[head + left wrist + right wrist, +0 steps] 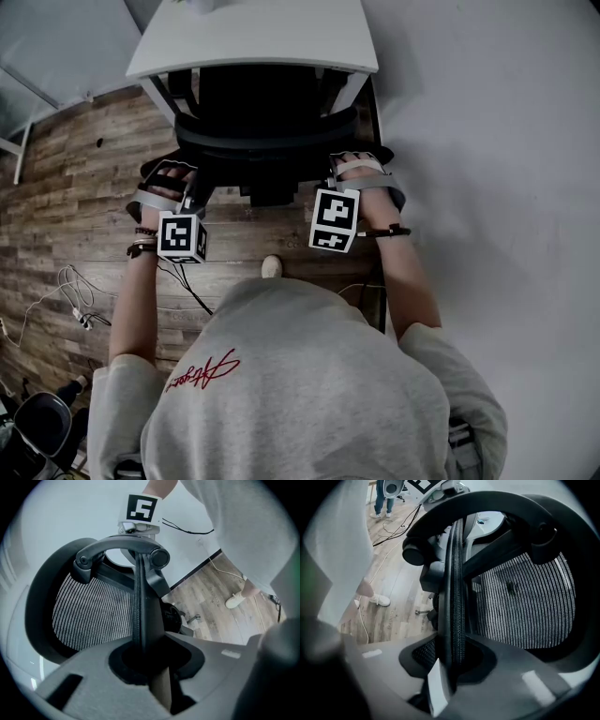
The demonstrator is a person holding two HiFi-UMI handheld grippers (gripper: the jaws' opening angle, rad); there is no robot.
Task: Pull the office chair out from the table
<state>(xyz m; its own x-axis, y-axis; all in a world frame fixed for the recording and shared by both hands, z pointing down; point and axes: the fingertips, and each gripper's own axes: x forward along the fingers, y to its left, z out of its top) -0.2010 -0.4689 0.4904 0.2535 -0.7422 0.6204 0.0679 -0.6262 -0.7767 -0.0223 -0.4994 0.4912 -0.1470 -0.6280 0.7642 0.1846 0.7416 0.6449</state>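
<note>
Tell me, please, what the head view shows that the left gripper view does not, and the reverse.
Only the head view shows both forearms and the marker cube on the left gripper. Only the left gripper view shows the office chair's mesh close up, and that gripper's jaws clamped on the backrest rim. Both show the wooden floor, a white shoe and the right gripper's marker cube.

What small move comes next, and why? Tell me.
Probably draw both grippers straight back toward the body, evenly. The left gripper and right gripper are each clamped on the backrest rim of the office chair, which is tucked under the table.
</note>
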